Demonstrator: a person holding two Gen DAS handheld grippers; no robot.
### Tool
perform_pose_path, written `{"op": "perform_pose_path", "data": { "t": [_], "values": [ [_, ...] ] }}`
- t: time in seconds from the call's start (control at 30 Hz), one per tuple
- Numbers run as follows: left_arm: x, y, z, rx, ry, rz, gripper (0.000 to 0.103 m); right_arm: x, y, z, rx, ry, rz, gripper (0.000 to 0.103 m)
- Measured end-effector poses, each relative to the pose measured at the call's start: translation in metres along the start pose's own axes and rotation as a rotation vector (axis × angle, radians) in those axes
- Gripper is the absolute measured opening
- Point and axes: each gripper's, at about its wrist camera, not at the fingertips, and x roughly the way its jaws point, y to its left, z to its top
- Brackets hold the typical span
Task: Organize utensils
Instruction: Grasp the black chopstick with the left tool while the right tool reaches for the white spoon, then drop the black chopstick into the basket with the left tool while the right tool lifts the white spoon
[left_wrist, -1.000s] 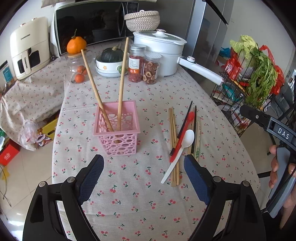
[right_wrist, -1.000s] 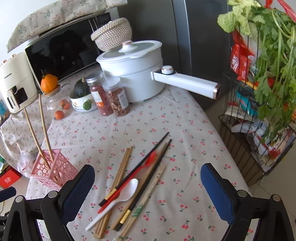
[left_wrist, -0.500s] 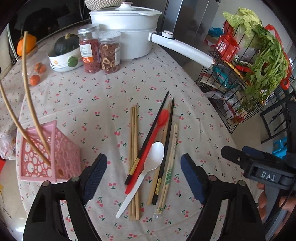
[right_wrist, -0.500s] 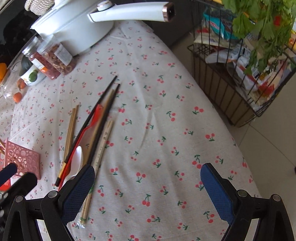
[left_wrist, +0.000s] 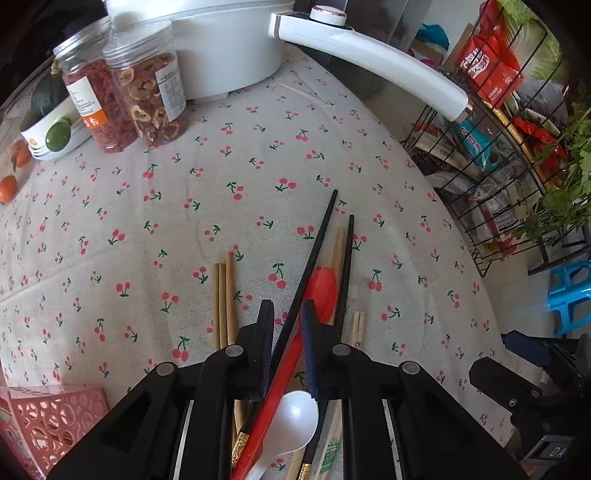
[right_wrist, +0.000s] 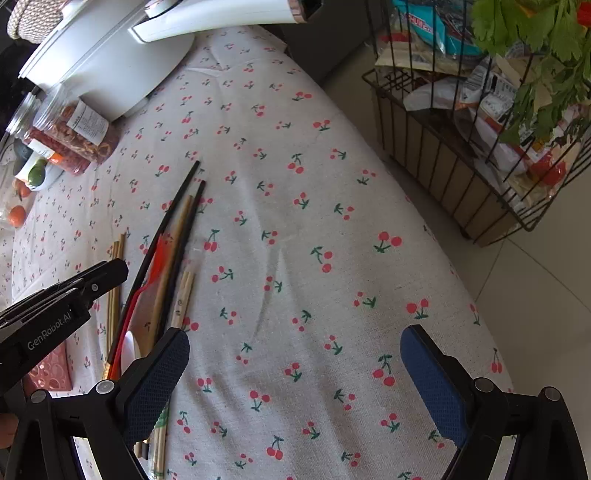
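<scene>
Left claw (left_wrist: 287, 321) has just been closing, now clenched on black chopstick (left_wrist: 314, 258) and red spoon (left_wrist: 291, 354). Right claw (right_wrist: 295, 373) released, above bare surface (right_wrist: 295, 221).

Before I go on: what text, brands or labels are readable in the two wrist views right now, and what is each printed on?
"GenRobot.AI": white lettering on the black body of the left gripper, seen from the right wrist.
"DA", cut off by the frame edge: small plate on the black right gripper body.
Paper labels on the two clear plastic jars of dried food: too small to read.
Red snack packets in the black wire rack: print blurred.
</scene>
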Motion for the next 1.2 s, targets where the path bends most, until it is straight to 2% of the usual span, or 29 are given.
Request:
{"op": "perform_pose_path", "data": {
  "t": [0.1,0.2,0.4,0.7,0.93,1.1,1.2],
  "values": [
    [0.012,-0.006,0.004,0.025,0.037,0.006,0.015,0.003,-0.008,0.003,0.041,0.011,0.01,0.096],
    [0.024,-0.011,0.003,0.053,0.076,0.047,0.015,0.003,-0.013,0.004,0.06,0.012,0.014,0.096],
    [0.019,-0.011,0.001,0.059,0.049,0.073,0.009,0.005,-0.013,0.003,0.062,0.019,0.011,0.096],
    [-0.053,0.005,-0.028,0.067,-0.075,0.013,0.006,0.006,0.0,0.0,0.038,0.016,0.002,0.096],
    [-0.125,0.022,-0.078,0.094,-0.203,-0.057,0.006,0.01,0.026,-0.01,-0.026,0.026,-0.007,0.096],
    [-0.161,0.041,-0.121,0.087,-0.264,-0.093,0.006,0.015,0.053,-0.023,-0.076,0.061,0.063,0.096],
    [-0.176,0.055,-0.143,0.073,-0.309,-0.09,0.006,0.02,0.071,-0.031,-0.099,0.077,0.116,0.095]
  ]
}}
